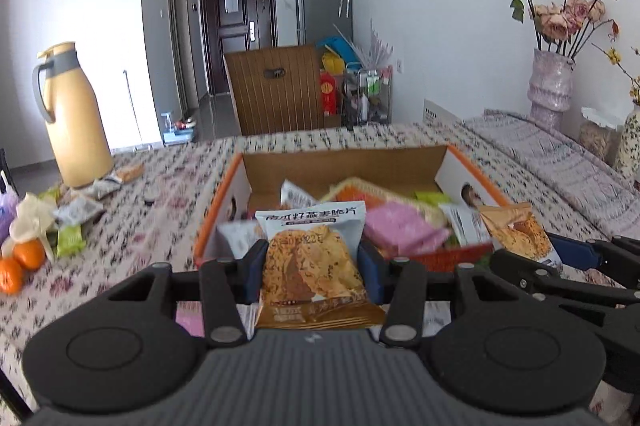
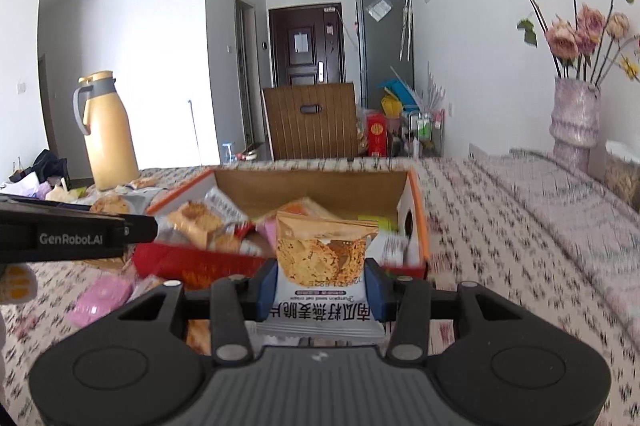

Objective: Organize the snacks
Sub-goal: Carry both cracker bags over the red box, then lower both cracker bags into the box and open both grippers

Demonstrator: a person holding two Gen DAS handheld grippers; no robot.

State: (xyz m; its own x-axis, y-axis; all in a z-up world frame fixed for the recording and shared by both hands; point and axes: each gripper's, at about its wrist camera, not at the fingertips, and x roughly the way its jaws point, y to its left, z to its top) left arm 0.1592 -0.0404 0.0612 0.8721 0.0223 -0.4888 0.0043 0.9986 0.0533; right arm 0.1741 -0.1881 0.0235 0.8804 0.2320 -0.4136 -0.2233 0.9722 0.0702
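The left gripper [image 1: 312, 268] is clamped on a crinkly orange-and-white foil oat-crisp packet [image 1: 316, 258], held at six o'clock of the orange-rimmed cardboard box [image 1: 344, 166]. The right gripper [image 2: 320, 290] pinches a matching upside-down foil crisp packet [image 2: 322, 258]. Both packets look light, slippery and crushable, so they are best gripped by the flat sealed edges.

Soft daylight is filling both views, washing the white walls bright with little shadow. Motion blur is smearing the patterned desk [image 2: 500, 226] beside and beyond the tongs, while the tongs themselves are staying sharp. Fisheye distortion is bending the walls, and dark vignetting is cutting the corners.
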